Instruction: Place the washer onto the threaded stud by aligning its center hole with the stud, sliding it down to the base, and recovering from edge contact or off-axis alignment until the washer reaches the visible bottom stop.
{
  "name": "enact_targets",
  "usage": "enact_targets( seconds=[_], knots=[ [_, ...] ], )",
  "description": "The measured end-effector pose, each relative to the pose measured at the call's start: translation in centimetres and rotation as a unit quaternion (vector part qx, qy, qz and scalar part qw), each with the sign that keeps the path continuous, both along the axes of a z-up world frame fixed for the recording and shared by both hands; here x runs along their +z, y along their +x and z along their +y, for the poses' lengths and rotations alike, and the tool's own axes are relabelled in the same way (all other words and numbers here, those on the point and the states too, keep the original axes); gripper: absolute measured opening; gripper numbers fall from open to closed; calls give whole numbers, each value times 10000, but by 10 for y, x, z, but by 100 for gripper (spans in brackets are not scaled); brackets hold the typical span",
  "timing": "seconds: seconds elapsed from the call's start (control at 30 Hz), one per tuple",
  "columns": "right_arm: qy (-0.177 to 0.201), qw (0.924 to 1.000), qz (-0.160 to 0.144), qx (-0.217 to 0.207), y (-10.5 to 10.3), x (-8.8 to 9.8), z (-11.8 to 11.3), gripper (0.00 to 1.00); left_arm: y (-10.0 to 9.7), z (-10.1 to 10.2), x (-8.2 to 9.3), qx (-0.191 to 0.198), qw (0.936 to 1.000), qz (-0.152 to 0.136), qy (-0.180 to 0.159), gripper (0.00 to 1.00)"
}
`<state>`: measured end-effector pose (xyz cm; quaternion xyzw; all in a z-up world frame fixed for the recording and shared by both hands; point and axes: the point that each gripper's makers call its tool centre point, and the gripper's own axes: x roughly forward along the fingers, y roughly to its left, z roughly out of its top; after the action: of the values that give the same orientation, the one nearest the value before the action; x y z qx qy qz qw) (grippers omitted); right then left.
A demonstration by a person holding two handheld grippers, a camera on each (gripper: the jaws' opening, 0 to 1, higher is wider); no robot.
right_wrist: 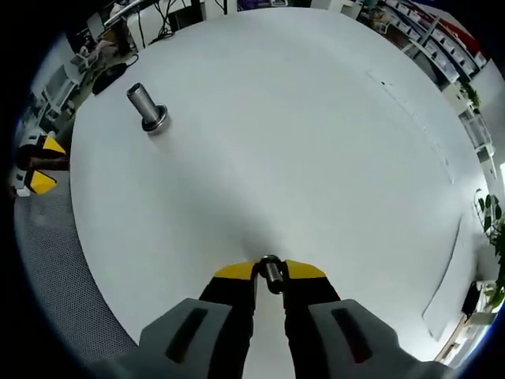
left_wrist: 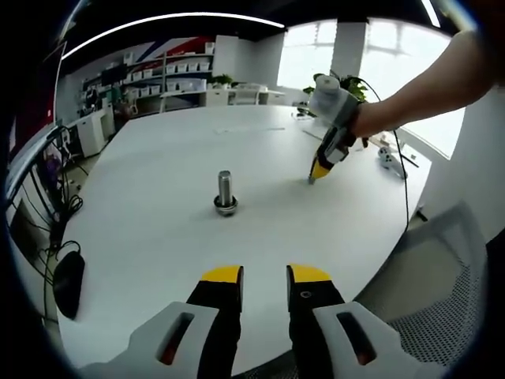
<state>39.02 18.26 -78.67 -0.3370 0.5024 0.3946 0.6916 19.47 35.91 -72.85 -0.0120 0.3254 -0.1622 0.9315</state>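
A short threaded steel stud (left_wrist: 225,189) stands upright on the white table (left_wrist: 158,237), with a wider metal collar (left_wrist: 226,208) at its base. In the left gripper view my left gripper (left_wrist: 264,276) hovers near the table's front edge, open with nothing between its fingers. To the right of the stud a person's hand holds my right gripper (left_wrist: 314,175) tip-down on the table. In the right gripper view my right gripper (right_wrist: 271,272) is shut on a small metal washer (right_wrist: 271,274), far from the stud (right_wrist: 146,106). The left gripper's yellow tips (right_wrist: 43,163) peek in at the left edge.
A black object (left_wrist: 69,283) lies by the table's left edge, with cables beside it. A grey mesh chair (left_wrist: 442,316) stands at the right front corner. White devices and a cable (left_wrist: 390,158) lie at the far right. Shelves and desks line the back wall.
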Motion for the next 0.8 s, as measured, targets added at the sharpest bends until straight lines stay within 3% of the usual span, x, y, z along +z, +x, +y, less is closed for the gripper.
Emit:
enact_targets(
  seconds=[0.23,0.47,0.6,0.8],
  knots=[
    [260,9996,-87,-85,-2,2,-1,23,-1,1,-2,6,10000,43,63,20],
    [804,9955,-449,-215,-7,21,-11,27,-1,1,-3,-4,10000,63,55,20],
    [988,9922,-714,-258,-17,27,-27,28,-1,1,-2,43,10000,86,-16,21],
    [1409,9855,-733,-604,-37,30,-43,28,0,2,-2,97,9999,93,-22,22]
  ],
)
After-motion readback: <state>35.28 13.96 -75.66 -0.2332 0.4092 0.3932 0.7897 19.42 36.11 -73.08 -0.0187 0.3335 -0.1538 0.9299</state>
